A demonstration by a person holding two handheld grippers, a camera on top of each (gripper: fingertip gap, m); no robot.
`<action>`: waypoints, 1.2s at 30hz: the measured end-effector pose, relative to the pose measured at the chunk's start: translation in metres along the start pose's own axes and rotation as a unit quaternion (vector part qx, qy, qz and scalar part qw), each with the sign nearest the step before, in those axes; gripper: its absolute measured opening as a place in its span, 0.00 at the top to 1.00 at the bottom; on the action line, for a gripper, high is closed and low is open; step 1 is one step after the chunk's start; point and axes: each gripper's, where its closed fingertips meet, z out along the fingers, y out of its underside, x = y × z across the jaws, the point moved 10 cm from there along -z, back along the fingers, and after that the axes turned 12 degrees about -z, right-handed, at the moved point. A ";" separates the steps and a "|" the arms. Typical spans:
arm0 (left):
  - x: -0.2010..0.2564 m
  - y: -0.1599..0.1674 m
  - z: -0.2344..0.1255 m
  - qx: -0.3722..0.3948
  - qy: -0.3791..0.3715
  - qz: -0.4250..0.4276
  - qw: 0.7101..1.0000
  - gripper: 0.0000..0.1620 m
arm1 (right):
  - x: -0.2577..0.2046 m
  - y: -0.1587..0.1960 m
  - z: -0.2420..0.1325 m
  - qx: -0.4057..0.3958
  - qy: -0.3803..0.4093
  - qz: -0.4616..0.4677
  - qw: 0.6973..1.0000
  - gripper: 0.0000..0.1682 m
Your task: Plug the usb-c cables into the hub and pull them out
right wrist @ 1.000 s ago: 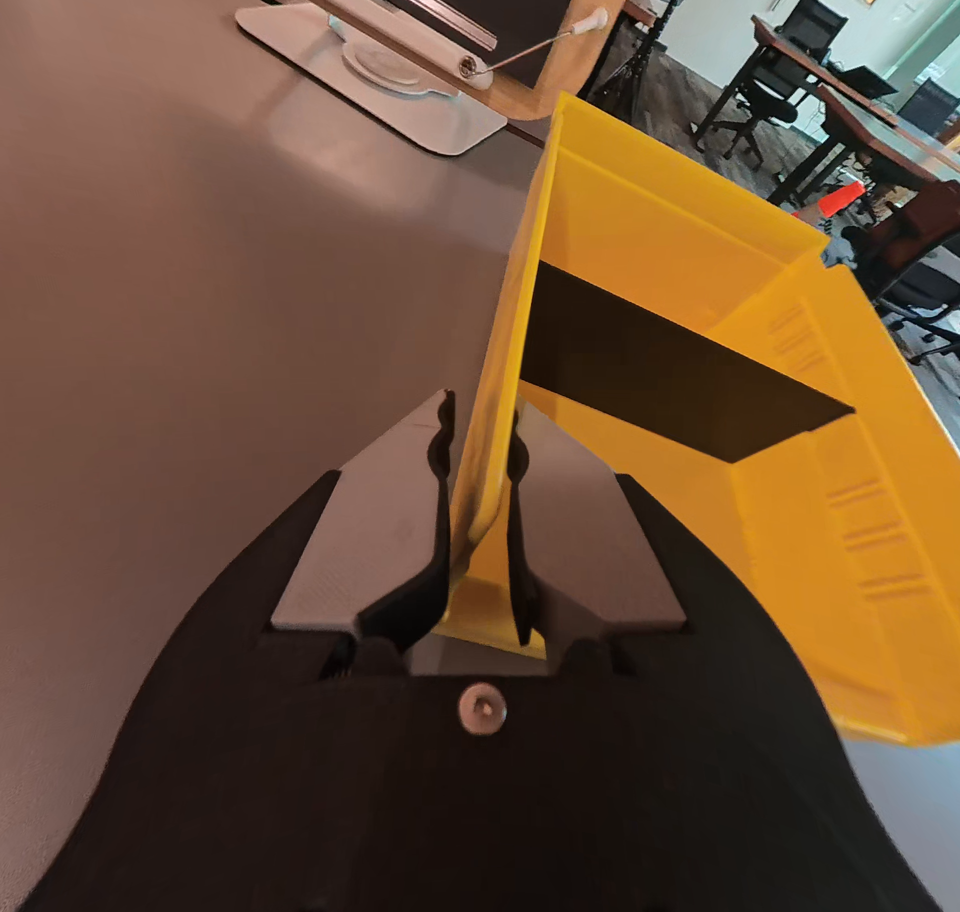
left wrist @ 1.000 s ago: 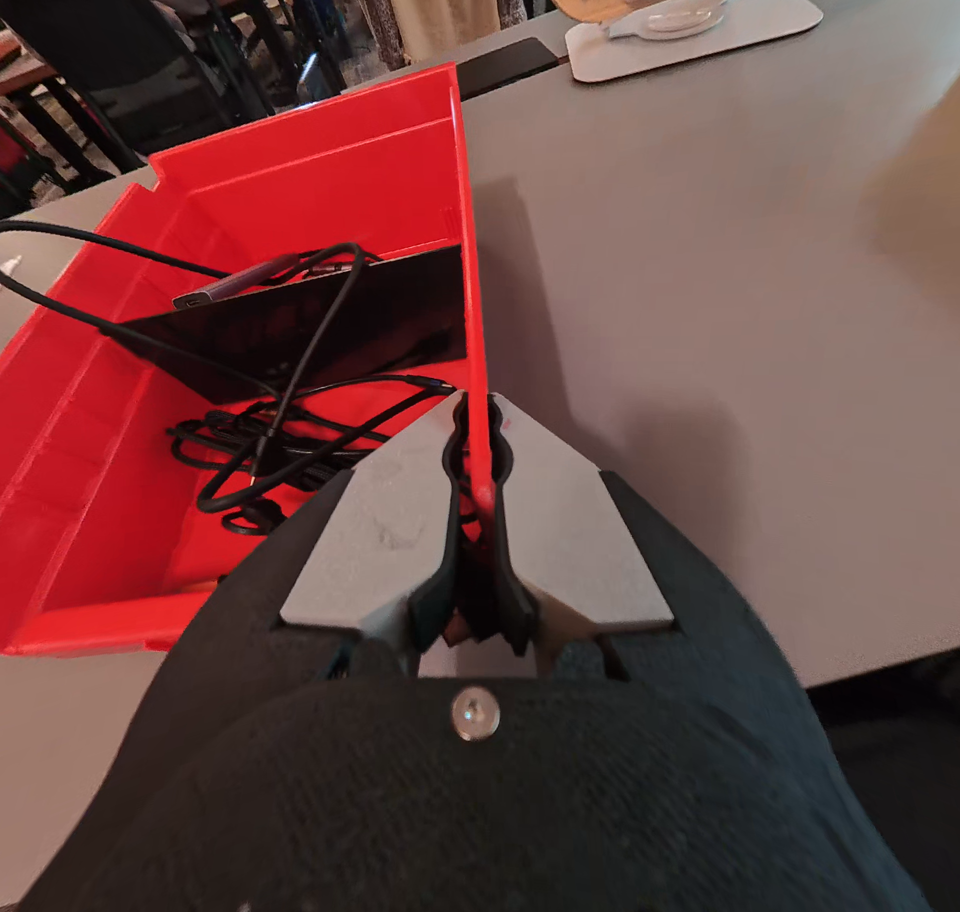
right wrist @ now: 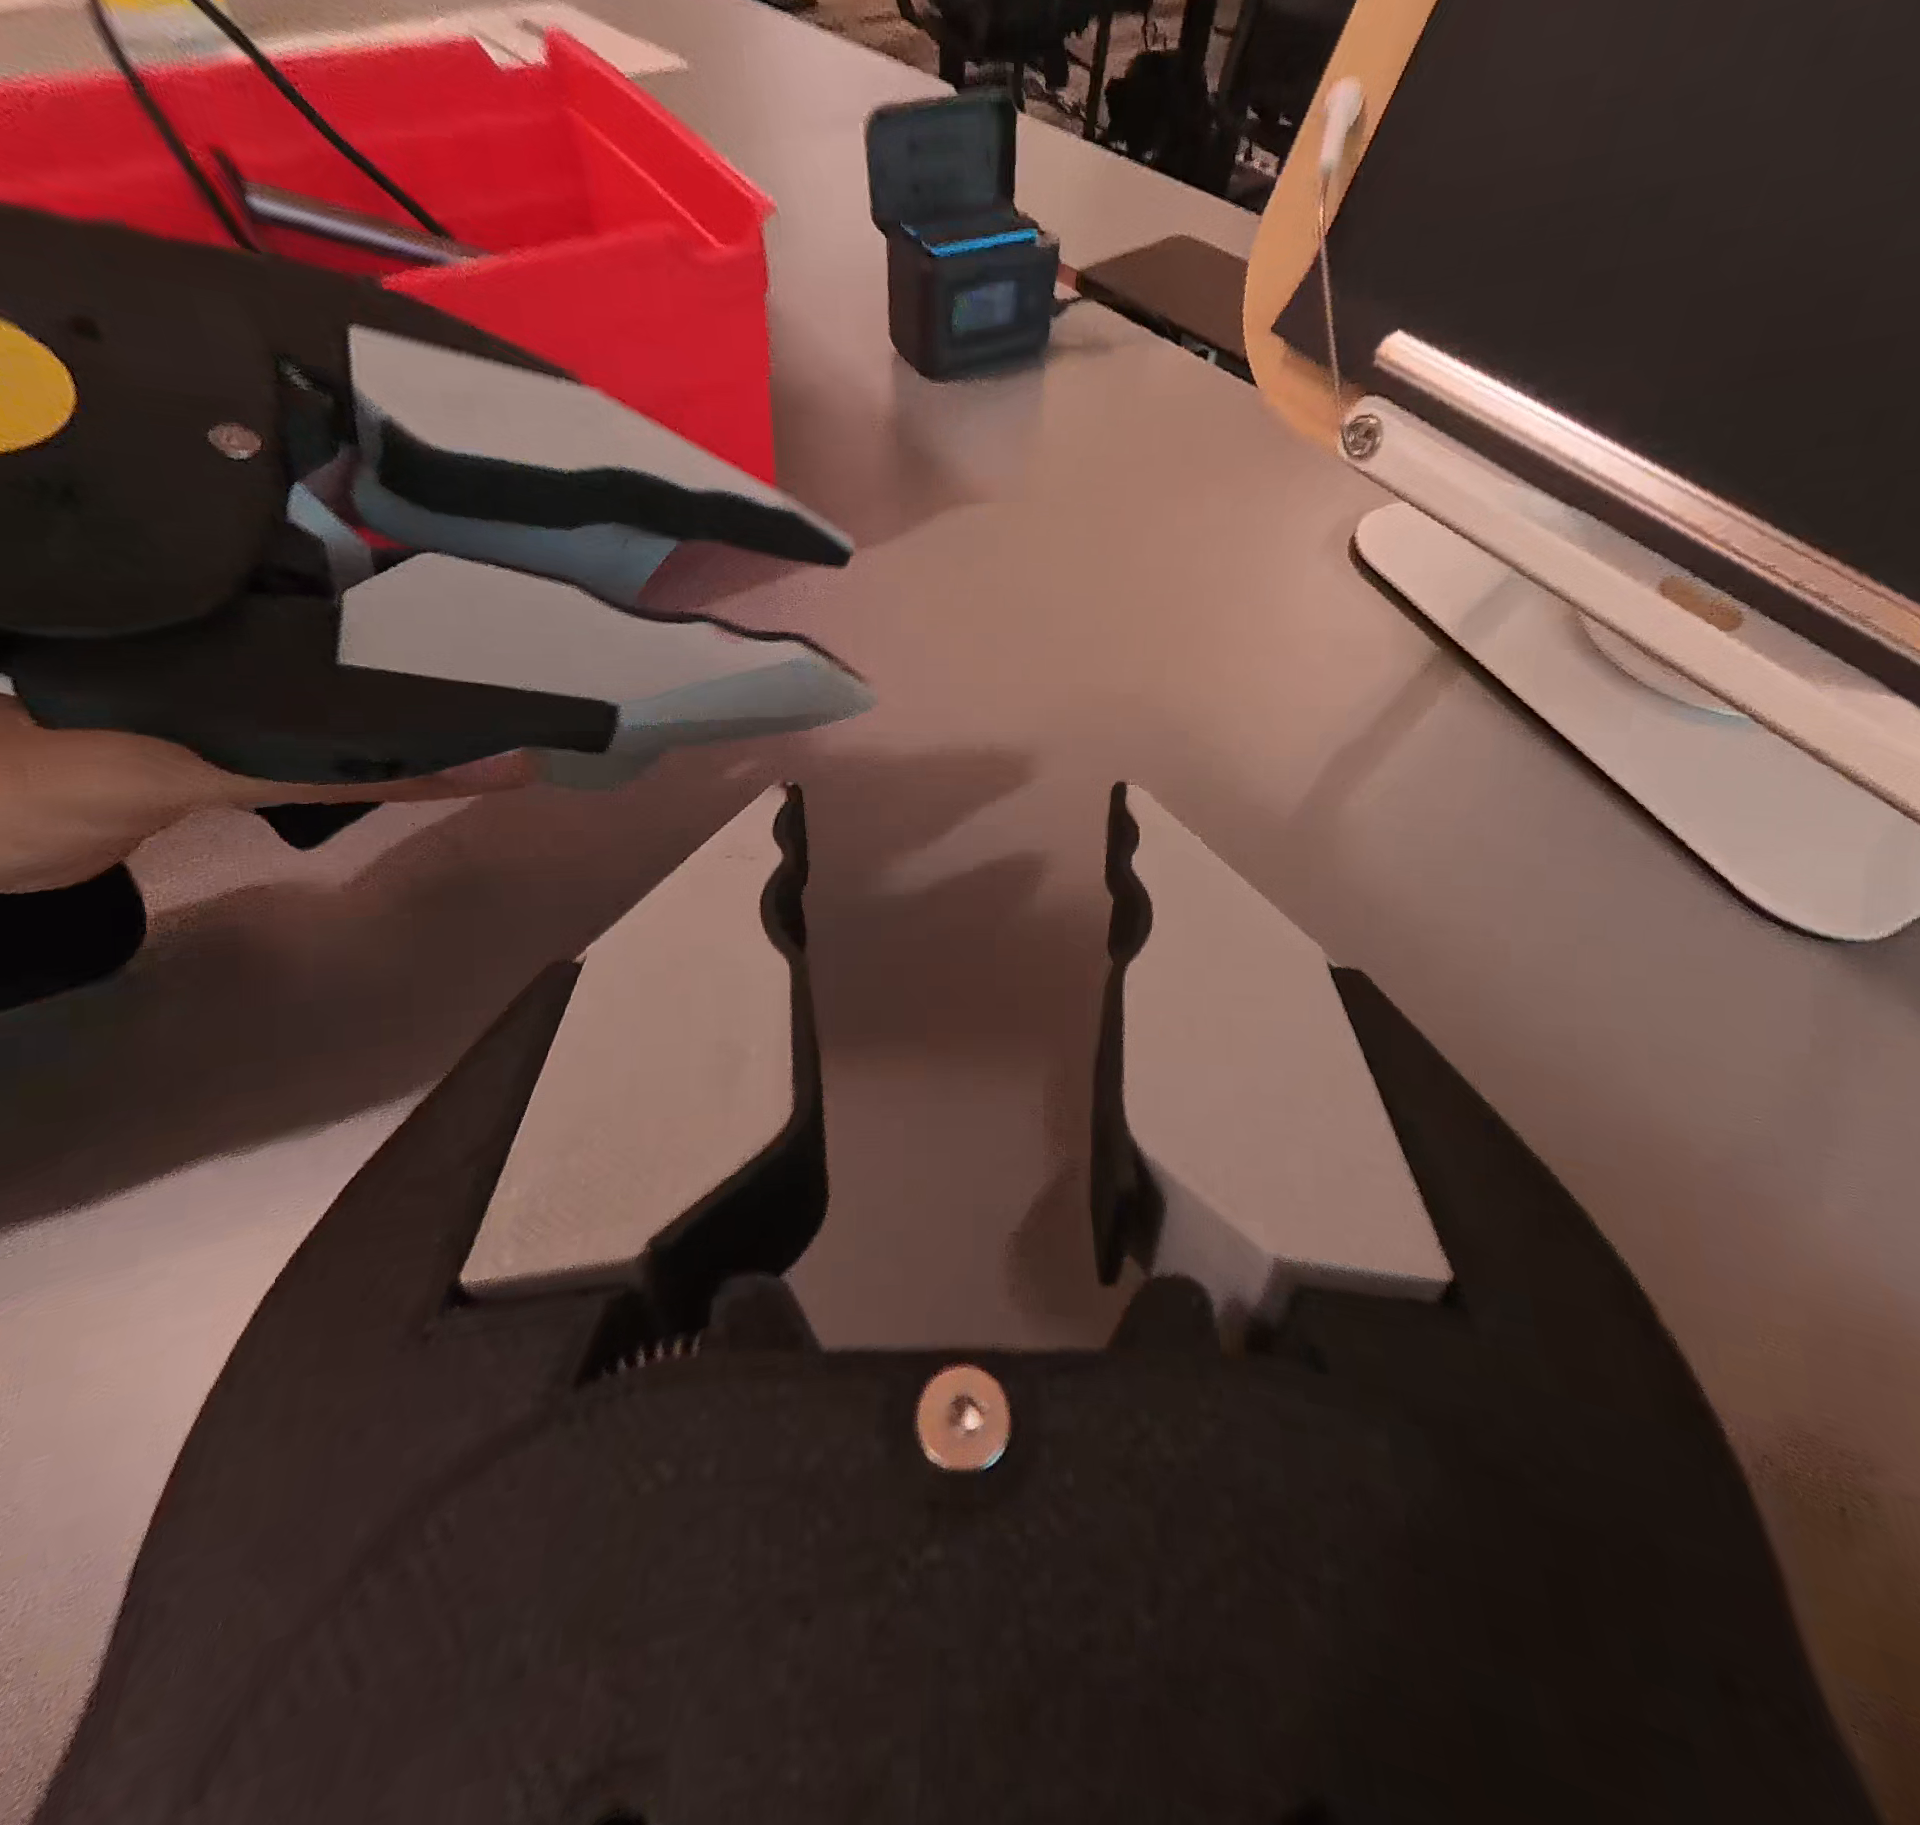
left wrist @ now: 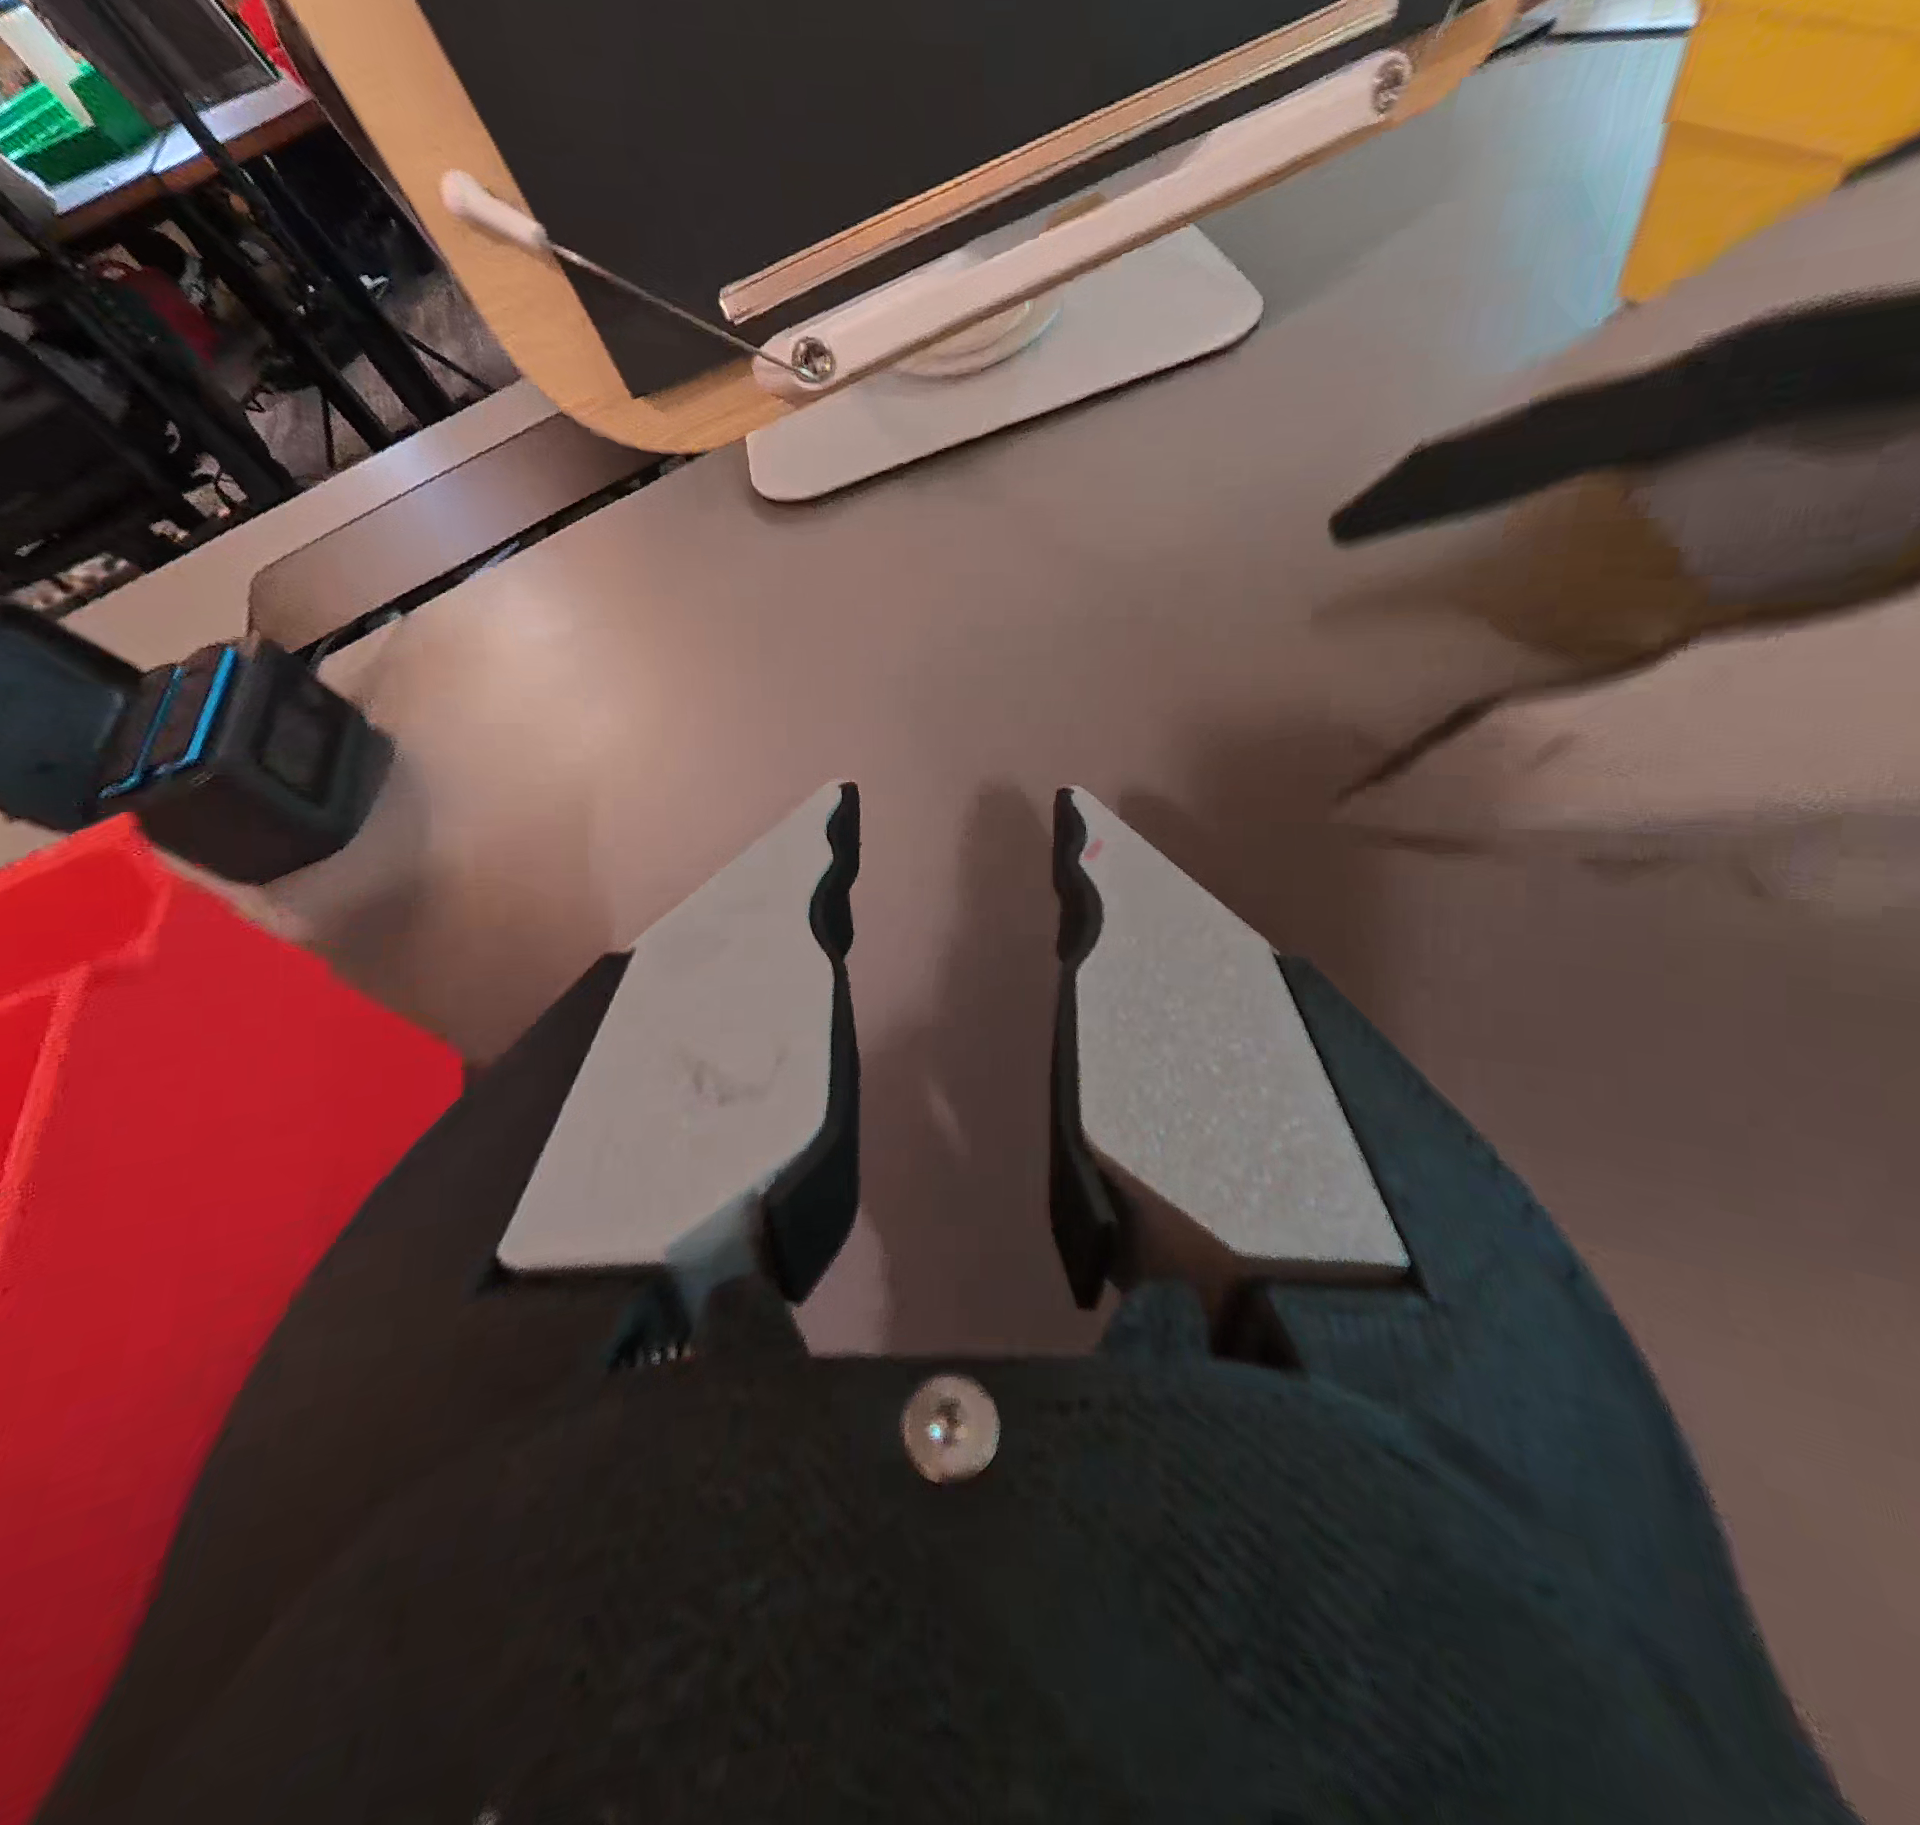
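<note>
My left gripper (left wrist: 956,809) is open and empty above the bare grey table (left wrist: 935,632). My right gripper (right wrist: 954,809) is open and empty too, over the same stretch of table. In the right wrist view the left gripper (right wrist: 847,627) shows at the left, held by a hand, jaws apart. The red bin (right wrist: 623,217) behind it holds a grey hub (right wrist: 348,225) and a black cable (right wrist: 187,40). In the left wrist view only the red bin's outer corner (left wrist: 156,1100) shows, and the right gripper (left wrist: 1538,508) is a blur at the right.
A screen on a white stand (left wrist: 997,362) is at the table's back, also in the right wrist view (right wrist: 1662,736). A small open black case (right wrist: 966,248) stands beside the red bin (left wrist: 239,757). A yellow bin (left wrist: 1787,92) is far right. Between my left fingertips and the small open black case (right wrist: 966,248) there is roughly 25 cm. The left camera catches it too, in the left wrist view (left wrist: 207,726).
The left gripper has let go of the red bin's wall and the right one of the yellow bin's wall. Both have opened and swung to the middle of the table.
</note>
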 end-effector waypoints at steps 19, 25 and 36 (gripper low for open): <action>0.001 0.006 0.031 0.063 0.110 0.059 0.990 0.82 | 0.010 0.017 0.026 -0.001 0.010 -0.038 0.999 0.70; -0.007 0.005 0.027 0.074 0.109 0.035 0.991 0.80 | 0.004 0.013 0.030 0.002 0.005 -0.040 0.999 0.70; -0.012 0.006 0.030 0.066 0.090 0.049 0.993 0.78 | 0.007 0.014 0.031 -0.011 0.021 -0.064 0.998 0.72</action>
